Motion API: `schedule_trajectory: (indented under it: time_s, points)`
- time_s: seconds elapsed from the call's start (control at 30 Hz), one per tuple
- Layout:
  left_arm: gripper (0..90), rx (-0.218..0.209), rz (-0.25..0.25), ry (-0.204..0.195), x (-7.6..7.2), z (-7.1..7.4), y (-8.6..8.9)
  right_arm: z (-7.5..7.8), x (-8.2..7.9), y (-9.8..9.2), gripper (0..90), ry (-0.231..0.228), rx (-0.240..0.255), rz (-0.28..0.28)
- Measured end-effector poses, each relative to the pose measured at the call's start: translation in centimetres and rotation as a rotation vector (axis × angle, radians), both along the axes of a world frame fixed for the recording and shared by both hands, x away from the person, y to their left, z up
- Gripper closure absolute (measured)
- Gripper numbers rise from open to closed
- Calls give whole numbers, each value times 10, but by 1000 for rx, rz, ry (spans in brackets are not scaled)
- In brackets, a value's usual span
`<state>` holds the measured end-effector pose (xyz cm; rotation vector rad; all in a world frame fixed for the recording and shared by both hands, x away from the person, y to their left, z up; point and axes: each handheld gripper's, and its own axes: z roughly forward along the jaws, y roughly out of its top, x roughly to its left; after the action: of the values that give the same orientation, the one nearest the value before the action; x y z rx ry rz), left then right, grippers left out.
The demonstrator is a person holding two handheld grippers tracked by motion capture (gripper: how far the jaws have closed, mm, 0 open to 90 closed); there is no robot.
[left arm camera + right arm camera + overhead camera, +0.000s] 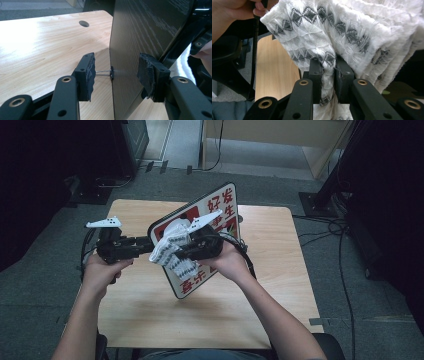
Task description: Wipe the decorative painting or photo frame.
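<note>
High view, frame centre: the right tool (176, 251) clamps a white patterned cloth (172, 251) against the tilted sign board (227, 200); the left tool (115, 72) straddles the board's edge without touching it. Wiping seems underway; next, steady the board.

A signboard (212, 215) stands tilted on the wooden table (260, 285).

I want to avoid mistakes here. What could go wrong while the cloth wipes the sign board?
1. The left gripper stands open around the edge of the sign board, pads not pressing it, so the tilted board may slip or fall.
2. The right gripper pinches only a small fold of the white cloth; it may pull out.
</note>
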<state>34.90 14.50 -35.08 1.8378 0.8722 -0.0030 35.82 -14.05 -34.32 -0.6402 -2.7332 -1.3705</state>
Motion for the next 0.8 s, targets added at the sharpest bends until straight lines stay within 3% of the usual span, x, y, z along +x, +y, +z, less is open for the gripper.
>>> schedule_trajectory:
  time_s: [0.5,0.8]
  points:
    - [483,8,6,-1,-1,-1,-1,-16,-2,-3,793,19,-8,10]
    - [484,10,8,0,-1,-1,-1,-22,-2,-4,795,30,12,13]
